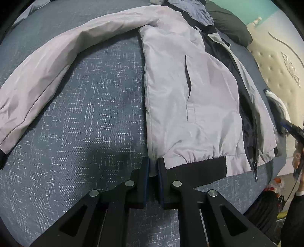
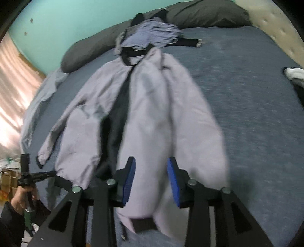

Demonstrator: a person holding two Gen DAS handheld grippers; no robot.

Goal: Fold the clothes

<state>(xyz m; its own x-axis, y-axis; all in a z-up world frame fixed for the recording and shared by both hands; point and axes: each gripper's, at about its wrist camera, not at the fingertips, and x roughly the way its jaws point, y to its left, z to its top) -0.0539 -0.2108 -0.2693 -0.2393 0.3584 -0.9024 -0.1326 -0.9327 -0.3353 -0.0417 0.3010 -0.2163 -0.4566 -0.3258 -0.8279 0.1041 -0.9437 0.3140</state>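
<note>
- Left wrist view: my left gripper (image 1: 153, 167) pinches the bottom hem corner of the grey jacket (image 1: 190, 98), which lies flat on the blue bed cover (image 1: 85, 114). One sleeve (image 1: 57, 62) stretches out to the left, and the zip is open down the front.
- Right wrist view: my right gripper (image 2: 151, 176) has its jaws spread. The other sleeve (image 2: 190, 117), folded along the jacket's body, lies between them without being squeezed. Dark pillows (image 2: 205, 15) sit at the far end.
</note>
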